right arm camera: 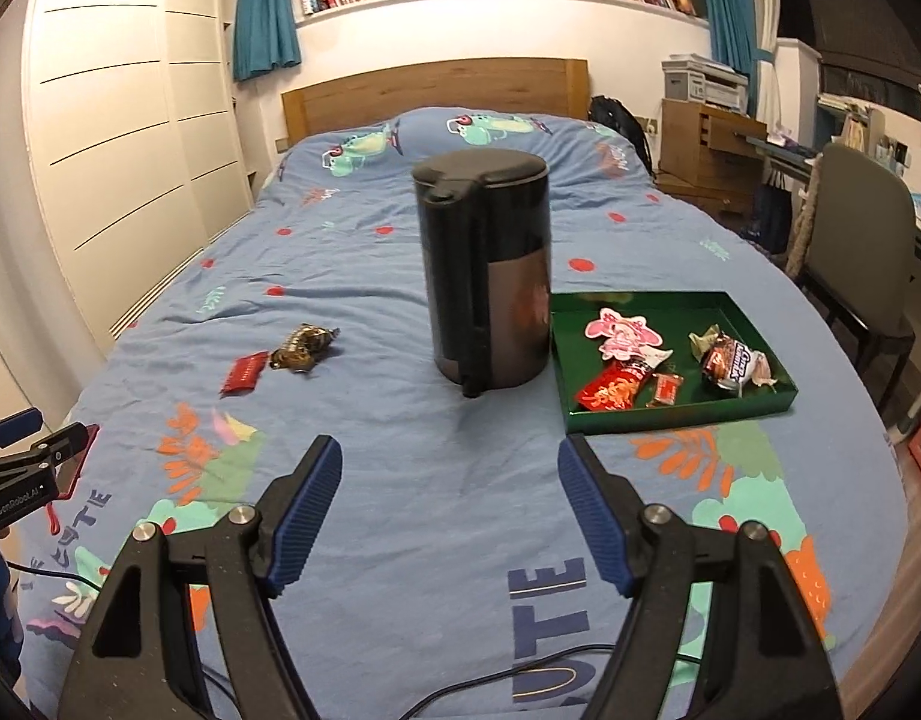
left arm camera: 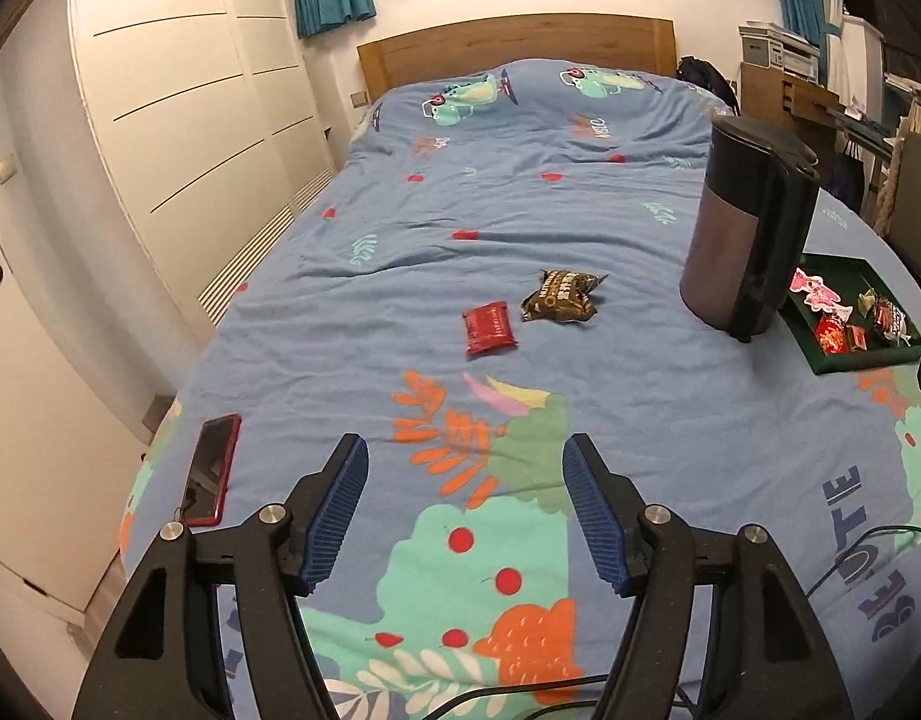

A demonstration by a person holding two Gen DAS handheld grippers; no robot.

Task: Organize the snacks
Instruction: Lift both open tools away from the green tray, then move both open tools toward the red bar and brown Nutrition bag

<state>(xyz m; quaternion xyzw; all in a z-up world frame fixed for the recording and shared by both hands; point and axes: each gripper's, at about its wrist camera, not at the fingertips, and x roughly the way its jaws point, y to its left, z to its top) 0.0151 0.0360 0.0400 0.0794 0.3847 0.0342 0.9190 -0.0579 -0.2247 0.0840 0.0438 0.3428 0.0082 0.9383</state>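
Both the left gripper [left arm camera: 465,450] and right gripper [right arm camera: 450,453] hover wide and empty. The red packet [left arm camera: 489,327] and brown packet [left arm camera: 561,295] lie loose on the bed [left arm camera: 610,420], left of the kettle [right arm camera: 487,270]; the tray [right arm camera: 688,411] sits beyond it. Best pinch the red packet's edge low, lift clear of the kettle

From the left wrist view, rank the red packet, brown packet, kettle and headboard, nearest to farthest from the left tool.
1. Red packet, just ahead of the left tool.
2. Brown packet, slightly beyond, right.
3. Kettle, far right.
4. Headboard, at the bed's far end.
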